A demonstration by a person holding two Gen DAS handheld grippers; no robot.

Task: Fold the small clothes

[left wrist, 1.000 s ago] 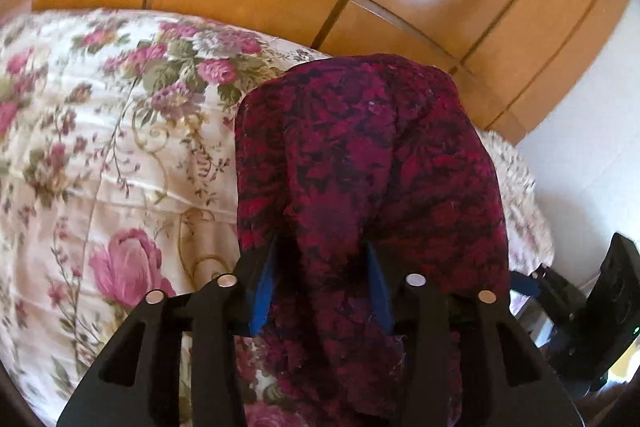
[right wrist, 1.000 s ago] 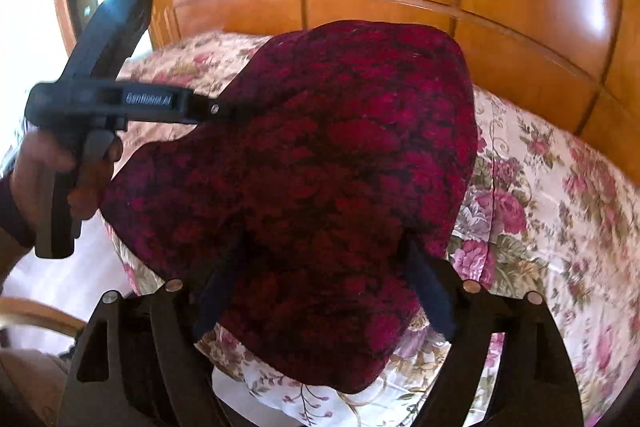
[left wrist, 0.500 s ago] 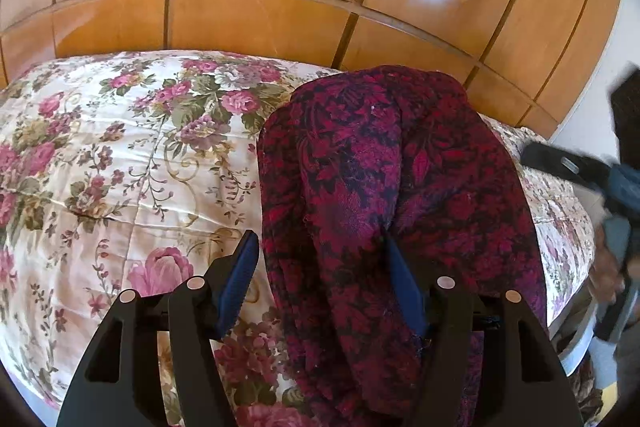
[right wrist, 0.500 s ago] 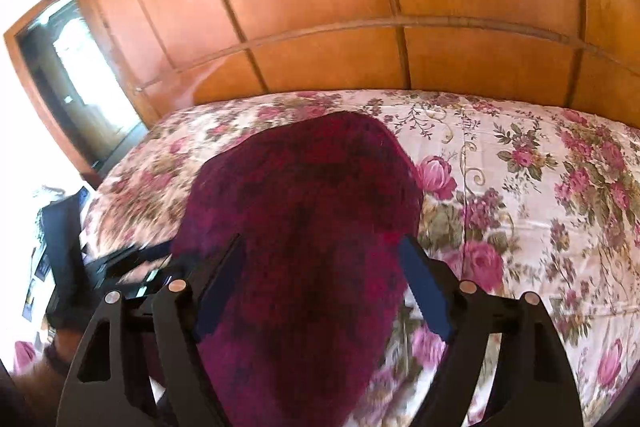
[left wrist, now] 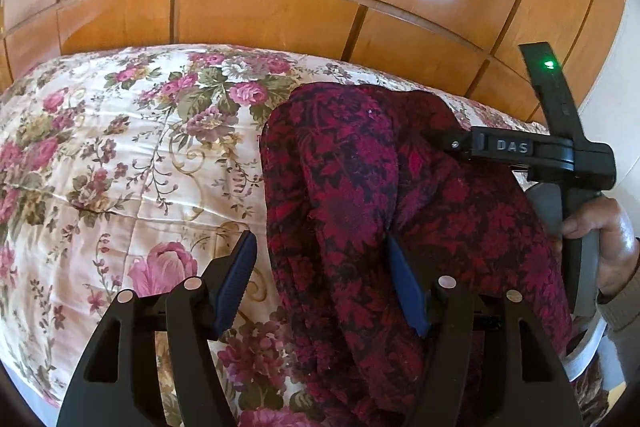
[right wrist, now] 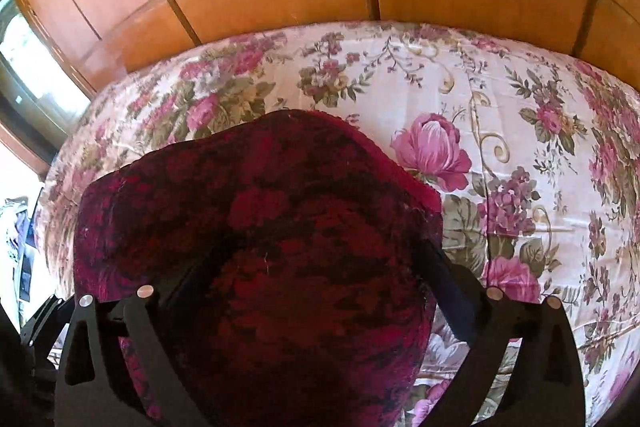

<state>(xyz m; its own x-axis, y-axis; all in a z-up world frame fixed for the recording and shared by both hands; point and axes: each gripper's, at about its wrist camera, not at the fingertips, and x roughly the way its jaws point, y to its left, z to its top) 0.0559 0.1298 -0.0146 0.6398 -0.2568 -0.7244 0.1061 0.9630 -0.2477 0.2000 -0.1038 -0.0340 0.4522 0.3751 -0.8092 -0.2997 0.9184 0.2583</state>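
Observation:
A dark red and black patterned garment point(left wrist: 360, 211) lies in a long bundle on the floral bedspread point(left wrist: 120, 155). My left gripper point(left wrist: 320, 267) stands open over its near left edge. The right blue pad point(left wrist: 404, 287) is against the cloth and the left pad point(left wrist: 236, 279) is clear of it, over the bedspread. In the left wrist view my right gripper point(left wrist: 456, 143) reaches in from the right, its tip on the garment's far end, held by a hand point(left wrist: 600, 239). In the right wrist view the garment point(right wrist: 280, 211) fills the gap of the right gripper point(right wrist: 316, 267), whose jaws are opening and whose fingertips the cloth hides.
A glossy wooden headboard wall point(left wrist: 280, 7) rises behind the bed. A white wall point(left wrist: 628, 107) stands at the right. A window or mirror frame point(right wrist: 24, 67) and some clutter point(right wrist: 20, 239) sit off the bed's left end in the right wrist view.
The left jaws have spread off the garment. The right gripper has swung across the bed and rolled, its jaws wider, and now shows at the right of the left wrist view.

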